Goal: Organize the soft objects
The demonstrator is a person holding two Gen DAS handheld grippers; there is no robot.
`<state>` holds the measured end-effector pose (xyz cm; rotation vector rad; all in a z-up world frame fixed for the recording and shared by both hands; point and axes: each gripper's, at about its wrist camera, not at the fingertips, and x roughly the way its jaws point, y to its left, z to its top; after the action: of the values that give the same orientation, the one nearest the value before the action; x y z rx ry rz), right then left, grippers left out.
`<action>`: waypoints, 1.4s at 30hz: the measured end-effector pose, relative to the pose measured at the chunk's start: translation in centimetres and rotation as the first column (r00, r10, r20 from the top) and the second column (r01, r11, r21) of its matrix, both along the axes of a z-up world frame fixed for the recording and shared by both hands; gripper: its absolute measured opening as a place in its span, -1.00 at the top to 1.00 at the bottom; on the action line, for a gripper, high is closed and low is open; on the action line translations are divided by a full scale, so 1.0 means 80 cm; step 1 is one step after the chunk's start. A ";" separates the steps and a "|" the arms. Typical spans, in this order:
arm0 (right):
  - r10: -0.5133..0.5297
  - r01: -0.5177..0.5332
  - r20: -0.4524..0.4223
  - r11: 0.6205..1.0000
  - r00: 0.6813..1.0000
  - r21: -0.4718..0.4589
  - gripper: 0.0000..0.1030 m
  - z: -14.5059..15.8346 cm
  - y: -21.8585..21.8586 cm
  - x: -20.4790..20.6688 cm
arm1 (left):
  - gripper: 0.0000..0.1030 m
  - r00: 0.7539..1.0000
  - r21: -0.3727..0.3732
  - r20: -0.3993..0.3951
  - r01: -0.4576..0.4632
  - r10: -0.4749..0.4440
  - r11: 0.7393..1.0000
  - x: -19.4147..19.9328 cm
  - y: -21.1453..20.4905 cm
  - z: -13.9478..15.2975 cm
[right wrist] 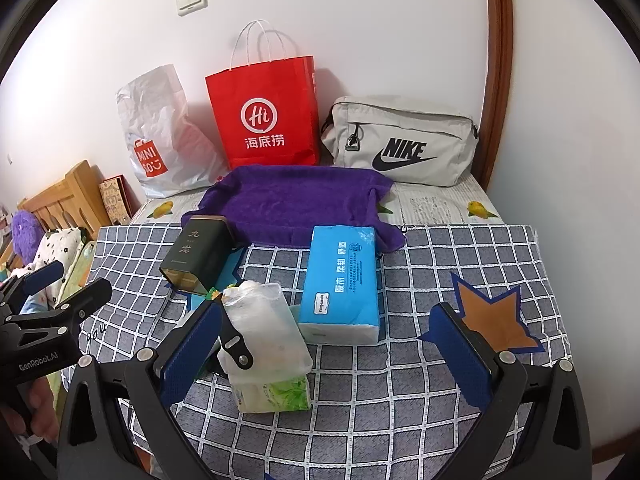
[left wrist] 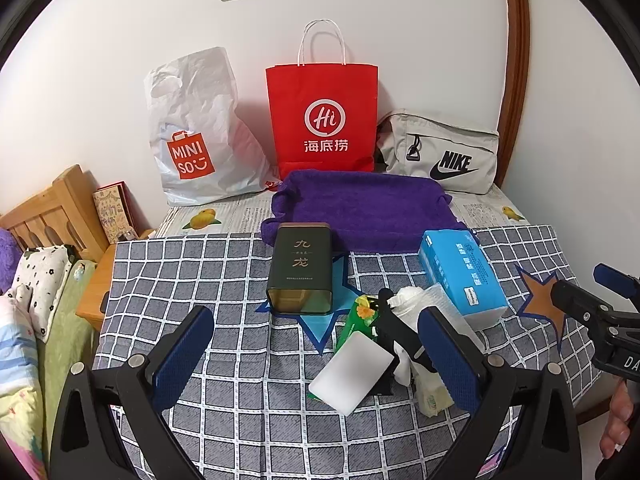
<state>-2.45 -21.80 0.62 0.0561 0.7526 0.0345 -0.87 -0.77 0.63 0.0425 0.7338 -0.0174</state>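
Observation:
A purple towel [left wrist: 362, 210] lies spread at the back of the table; it also shows in the right wrist view [right wrist: 294, 204]. A blue tissue pack [left wrist: 460, 272] [right wrist: 342, 282] lies in front of it. A green-and-white tissue pack [right wrist: 268, 348] with a black clip [right wrist: 236, 350] sits at the centre, beside a white sponge block [left wrist: 352, 376]. My left gripper [left wrist: 316, 364] is open, its fingers either side of the sponge and clip. My right gripper [right wrist: 328, 360] is open, with the green tissue pack by its left finger.
A dark tea tin [left wrist: 301, 268] lies left of centre. A white MINISO bag [left wrist: 196, 136], a red paper bag [left wrist: 324, 120] and a grey Nike bag [left wrist: 444, 152] stand against the wall. A bed with pillows [left wrist: 36, 288] is at the left.

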 end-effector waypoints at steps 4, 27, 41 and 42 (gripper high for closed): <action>0.000 0.000 0.001 1.000 1.000 0.002 -0.99 -0.001 -0.001 -0.001 | -1.00 1.000 0.002 -0.002 0.000 0.000 1.000 0.001 0.001 -0.001; -0.001 0.001 -0.031 1.000 1.000 0.000 -0.99 -0.027 0.000 0.006 | -1.00 0.987 -0.012 -0.090 0.136 -0.136 0.991 0.004 -0.003 -0.053; -0.045 0.046 -0.136 0.999 0.990 0.005 -0.98 -0.088 -0.011 0.025 | -0.99 0.950 0.000 -0.204 0.242 -0.237 0.970 0.029 -0.015 -0.133; -0.048 0.048 -0.142 0.999 0.989 0.002 -0.98 -0.091 -0.012 0.026 | -0.99 0.947 0.001 -0.214 0.245 -0.239 0.970 0.033 -0.015 -0.139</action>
<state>-0.34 -22.74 -6.68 0.0821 0.8934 -0.0138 1.77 -1.96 -10.47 0.1594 0.9395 -0.2498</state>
